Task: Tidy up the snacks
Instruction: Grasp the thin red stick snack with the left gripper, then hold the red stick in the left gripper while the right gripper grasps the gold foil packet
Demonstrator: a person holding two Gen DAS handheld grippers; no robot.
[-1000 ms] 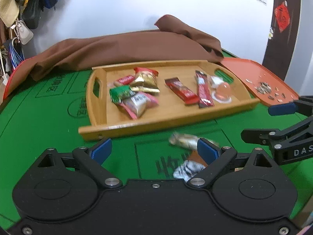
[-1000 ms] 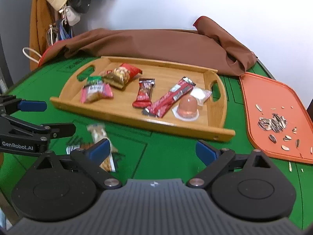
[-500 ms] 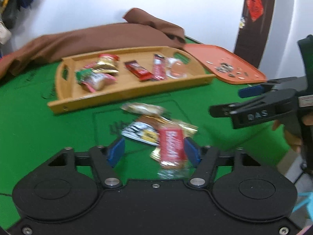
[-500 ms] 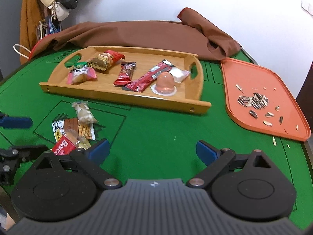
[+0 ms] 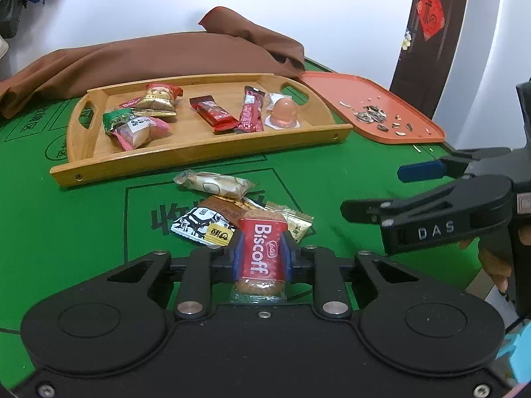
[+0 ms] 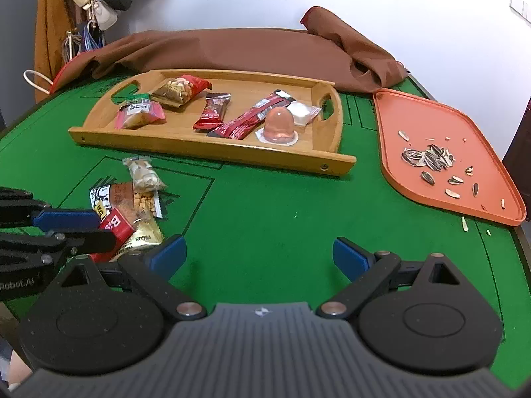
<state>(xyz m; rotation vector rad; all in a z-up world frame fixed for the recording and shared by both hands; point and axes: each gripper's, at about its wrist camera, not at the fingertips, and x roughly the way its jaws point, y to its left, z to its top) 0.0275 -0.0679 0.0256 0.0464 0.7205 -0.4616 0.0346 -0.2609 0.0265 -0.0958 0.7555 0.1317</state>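
Biscoff packet (image 5: 261,254) (red wrapper, white lettering, a clear end showing the biscuit) lies on the near green table (image 5: 332,179), between the closing jaws of the left gripper (image 5: 261,257), blue pads against its sides. Loose wrapped snacks (image 5: 215,212) crowd just beyond it, short of the wooden tray (image 5: 205,152). Right gripper (image 6: 259,255) stands wide over bare felt, near the orange tray (image 6: 398,116) of sunflower seeds.

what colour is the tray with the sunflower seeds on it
Orange. The seed tray shows best in the right wrist view, right of the wooden tray.

Black hand-held gripper (image 5: 261,258) bodies, blue pads (image 6: 166,252) (silver screws).
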